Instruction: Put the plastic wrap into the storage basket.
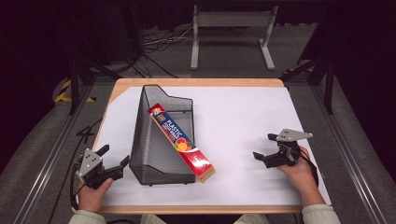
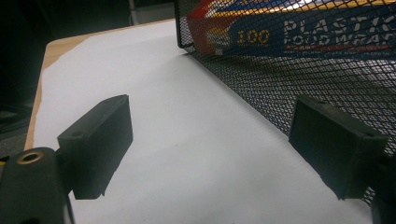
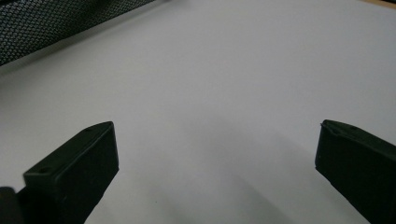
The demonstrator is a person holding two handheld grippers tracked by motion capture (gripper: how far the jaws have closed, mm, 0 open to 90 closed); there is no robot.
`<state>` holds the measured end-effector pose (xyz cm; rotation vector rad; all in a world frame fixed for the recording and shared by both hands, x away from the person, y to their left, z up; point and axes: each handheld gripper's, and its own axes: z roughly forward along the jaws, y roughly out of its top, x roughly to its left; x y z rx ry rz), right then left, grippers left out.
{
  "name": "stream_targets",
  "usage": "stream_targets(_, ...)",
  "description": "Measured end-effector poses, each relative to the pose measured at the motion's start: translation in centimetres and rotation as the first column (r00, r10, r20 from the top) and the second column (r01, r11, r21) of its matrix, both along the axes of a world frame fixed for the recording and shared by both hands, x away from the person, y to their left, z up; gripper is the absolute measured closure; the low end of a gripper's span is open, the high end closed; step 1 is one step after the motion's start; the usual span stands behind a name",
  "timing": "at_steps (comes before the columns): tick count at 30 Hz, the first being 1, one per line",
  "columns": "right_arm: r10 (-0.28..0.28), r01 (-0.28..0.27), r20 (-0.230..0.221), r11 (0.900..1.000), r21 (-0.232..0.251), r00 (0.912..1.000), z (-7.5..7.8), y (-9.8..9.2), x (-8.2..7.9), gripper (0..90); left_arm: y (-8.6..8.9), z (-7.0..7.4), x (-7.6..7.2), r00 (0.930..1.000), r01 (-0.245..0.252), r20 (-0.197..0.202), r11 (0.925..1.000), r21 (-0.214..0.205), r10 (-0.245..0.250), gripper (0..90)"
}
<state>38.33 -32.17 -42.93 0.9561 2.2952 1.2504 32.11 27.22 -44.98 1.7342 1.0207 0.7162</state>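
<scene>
Surface: wooden table [image 1: 196, 82] covered by a white sheet [image 1: 243, 126], dark floor and cables around it, a grey metal stand [image 1: 232, 35] on the floor beyond the far edge.
Left gripper [image 1: 113, 159]: at the near left corner of the sheet, jaws spread wide with only bare sheet between them, holding nothing. In the left gripper view [image 2: 210, 144] one jaw sits just beside the mesh wall of the basket; whether it touches cannot be told.
Right gripper [image 1: 264, 146]: at the near right of the sheet, held in the person's right hand [image 1: 299, 172], jaws spread wide and empty. In the right gripper view [image 3: 217, 163] only white sheet lies between the jaws.
Black mesh basket [image 1: 149, 140]: stands left of centre on the sheet, just right of the left gripper, well apart from the right gripper.
Plastic food wrap box [image 1: 182, 142]: long red and blue carton lying slanted in the basket, far end inside, near end poking out past the basket's near right corner. Through the mesh in the left gripper view its lettering [image 2: 327, 32] reads partly.
Left hand [image 1: 93, 193]: at the near table edge, gripping the left gripper from behind.
</scene>
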Motion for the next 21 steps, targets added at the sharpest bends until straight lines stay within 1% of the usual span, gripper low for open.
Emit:
stream_targets(2, -0.005, 0.005, -0.008, 1.0, -0.004, 1.0, -0.1, 0.0, 0.0, 0.0, 0.0, 0.0, 0.0, 1.0, 0.002, -0.004, 1.0, -0.001, -0.002, 14.1)
stream_targets(3, -0.009, 0.009, -0.015, 1.0, -0.005, 0.9999, -0.3, 0.0, 0.0, 0.0, 0.0, -0.1, 0.2, 0.9999, 0.007, -0.015, 1.0, -0.002, -0.007, 14.1)
stream_targets(4, -0.01, 0.01, -0.031, 0.9999, -0.002, 0.9995, -0.5, -0.1, 0.1, 0.0, -0.1, -0.1, 0.2, 0.9998, 0.011, -0.017, 0.9999, 0.003, -0.011, 13.8)
stream_targets(5, -0.013, 0.013, -0.036, 0.9999, -0.004, 0.9993, -0.7, -0.1, 0.1, 0.0, -0.1, -0.1, 0.3, 0.9997, 0.013, -0.019, 0.9999, 0.008, -0.013, 13.8)
stream_targets(8, -0.019, 0.018, -0.073, 0.9997, -0.015, 0.9972, -1.3, 0.0, 0.1, 0.0, -0.2, -0.2, 0.4, 0.9994, 0.017, -0.029, 0.9998, 0.011, -0.017, 13.7)
stream_targets(9, -0.02, 0.019, -0.071, 0.9997, -0.017, 0.9973, -1.3, 0.0, 0.1, 0.0, -0.2, -0.2, 0.4, 0.9994, 0.018, -0.031, 0.9997, 0.015, -0.018, 13.6)
stream_targets(11, -0.048, 0.047, -0.069, 0.9987, -0.02, 0.9965, -1.4, 0.0, 0.1, 0.0, -0.3, -0.3, 0.6, 0.999, 0.022, -0.039, 0.9995, 0.021, -0.021, 13.3)
stream_targets(13, -0.071, 0.07, -0.068, 0.9975, -0.011, 0.9952, -1.4, -0.1, 0.1, 0.0, -0.3, -0.4, 0.7, 0.9987, 0.023, -0.045, 0.9994, 0.025, -0.022, 13.2)
stream_targets(15, -0.081, 0.082, -0.072, 0.9966, 0.008, 0.9941, -1.4, -0.3, 0.2, 0.0, -0.4, -0.5, 0.7, 0.9985, 0.024, -0.049, 0.9993, 0.029, -0.022, 13.1)
stream_targets(16, -0.081, 0.082, -0.072, 0.9966, 0.008, 0.9941, -1.4, -0.3, 0.2, 0.0, -0.4, -0.5, 0.7, 0.9985, 0.024, -0.049, 0.9993, 0.029, -0.022, 13.1)
stream_targets(19, -0.074, 0.078, -0.07, 0.9955, 0.054, 0.9948, -1.3, -0.8, 0.1, 0.1, -0.4, -0.5, 0.7, 0.9983, 0.024, -0.054, 0.9993, 0.029, -0.023, 12.9)
stream_targets(21, -0.063, 0.069, -0.072, 0.9949, 0.074, 0.9954, -1.3, -1.0, 0.1, 0.4, -0.4, -0.6, 0.8, 0.9982, 0.025, -0.055, 0.9991, 0.033, -0.023, 12.7)
